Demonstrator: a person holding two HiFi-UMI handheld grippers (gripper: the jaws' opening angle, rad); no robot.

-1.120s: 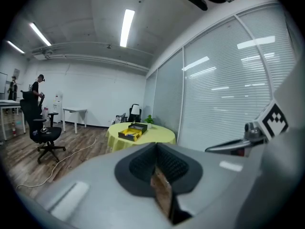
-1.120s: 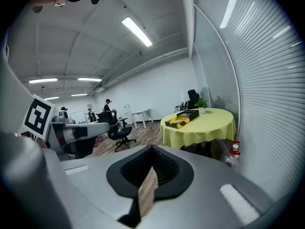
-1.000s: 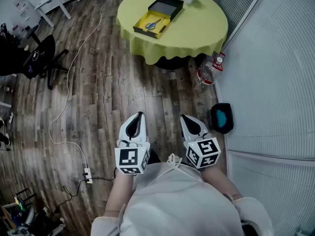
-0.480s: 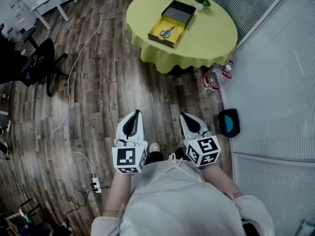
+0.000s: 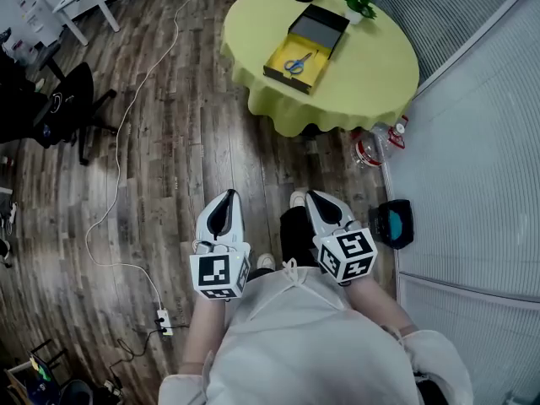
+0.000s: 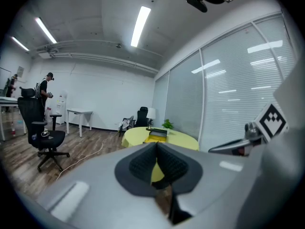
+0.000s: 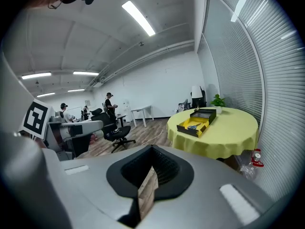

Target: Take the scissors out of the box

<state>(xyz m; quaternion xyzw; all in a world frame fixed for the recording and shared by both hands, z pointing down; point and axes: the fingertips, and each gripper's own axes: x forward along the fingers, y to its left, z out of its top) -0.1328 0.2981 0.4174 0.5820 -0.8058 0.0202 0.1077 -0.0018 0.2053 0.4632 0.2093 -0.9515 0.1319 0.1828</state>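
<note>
- The wooden floor [image 5: 169,142] fills most of the head view. A white cable [image 5: 135,99] runs down its left half to a power strip [image 5: 164,321] near the bottom.
- A round table [image 5: 371,66] under a yellow cloth sits at the upper right of the head view. It is well apart from the person, whose torso [image 5: 312,344] takes up the bottom centre.
- A black office chair [image 5: 59,108] stands at the left edge, clear of the way to the table.
- The left gripper [image 5: 228,194] is at lower centre-left and points up the frame toward the table. Its jaws are pressed together with nothing between them, and its own view shows only the yellow cloth through the slit.
- The right gripper [image 5: 314,195] sits just beside it at lower centre-right. Its jaws are likewise closed and empty, with a sliver of floor showing through the gap.
- The box [image 5: 287,80] lies open on the near-left part of the table top, black outside and yellow inside. A small potted plant [image 5: 359,2] stands just beyond it.
- The scissors [image 5: 295,62], with blue handles, lie flat inside the yellow part of the box, untouched.
- Judging from this, the task has barely begun. The box is already open, but neither gripper is near it. What is left is to reach the table, open one pair of jaws over the scissors, grip them and lift them clear.
</note>
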